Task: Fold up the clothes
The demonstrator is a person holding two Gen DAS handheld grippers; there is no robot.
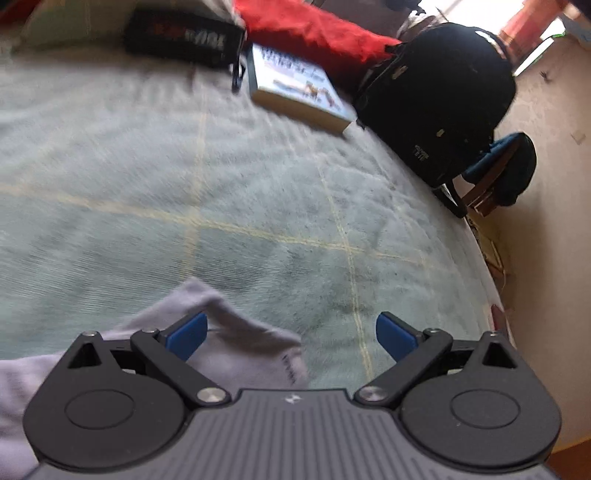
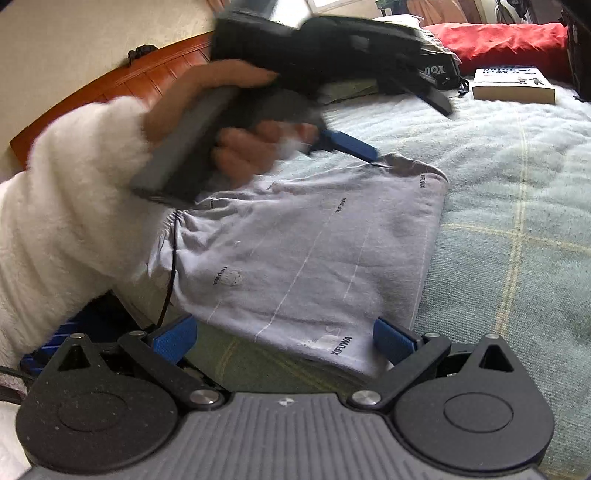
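A pale lilac garment [image 2: 317, 251] printed with small dark lettering lies folded flat on a green checked blanket [image 2: 517, 236]. My right gripper [image 2: 284, 339] is open, its blue pads on either side of the garment's near edge, just above it. In the right wrist view a hand in a white fleece sleeve holds the left gripper [image 2: 402, 129] over the garment's far corner. In the left wrist view that gripper [image 1: 291, 336] is open, with a corner of the garment [image 1: 236, 332] under its left pad and nothing pinched.
At the far side of the blanket [image 1: 184, 184] lie a paperback book [image 1: 295, 92], a black pouch [image 1: 184, 37], a red cushion [image 1: 314, 33] and a black backpack [image 1: 439, 99]. The bed edge runs along the right, with beige floor [image 1: 546, 221] beyond. A wooden headboard [image 2: 110, 85] is behind.
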